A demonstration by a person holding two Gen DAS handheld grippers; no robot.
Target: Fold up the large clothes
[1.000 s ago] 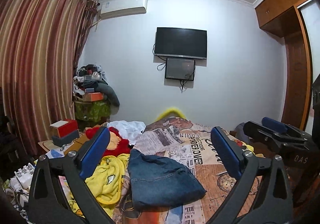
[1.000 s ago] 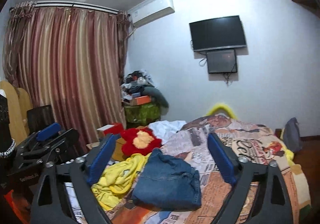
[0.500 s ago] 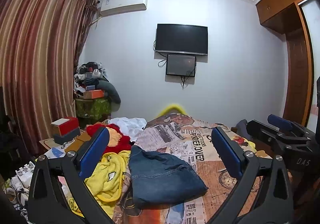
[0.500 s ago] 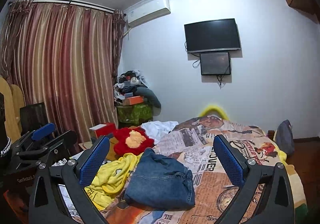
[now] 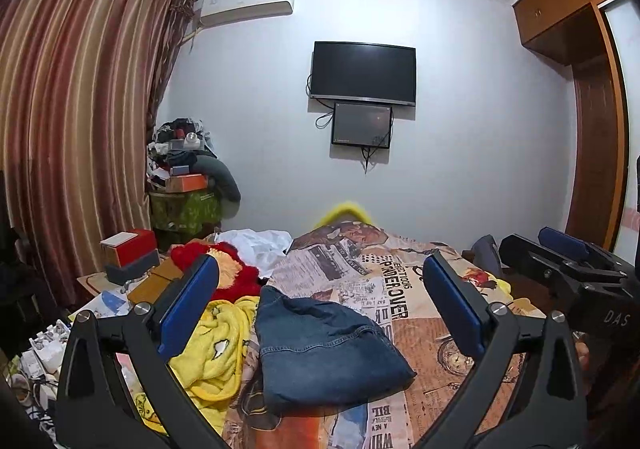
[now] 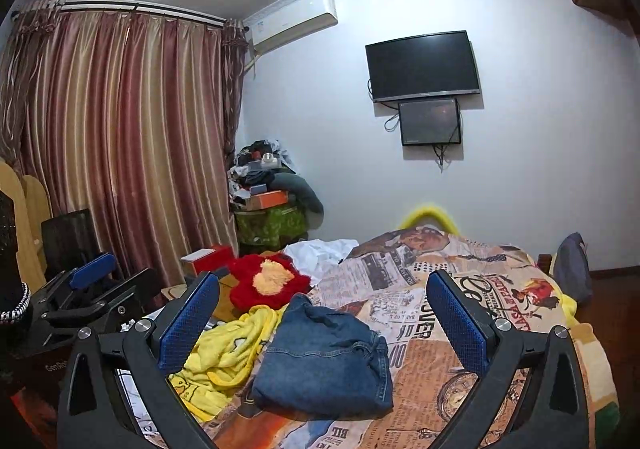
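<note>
Both grippers, left gripper [image 5: 318, 309] and right gripper [image 6: 322, 313], are lifting away spread wide, empty; folded jeans [image 5: 324, 349] are needing squaring on the bed [image 5: 420, 329].

Premises: a domestic bedroom. Evidence: a bed [image 5: 436, 333] under a newspaper-print cover, loose clothing on it; striped floor-length curtains [image 5: 76, 121]; a wall-mounted television [image 5: 363, 73]; an air conditioner [image 5: 246, 5] near the ceiling; a wooden wardrobe [image 5: 596, 137]; a cluttered corner pile [image 5: 184, 169].

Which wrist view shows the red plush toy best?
The right wrist view: the red plush toy lies open, its pale centre clear. In the left wrist view the left gripper's finger covers much of it.
</note>
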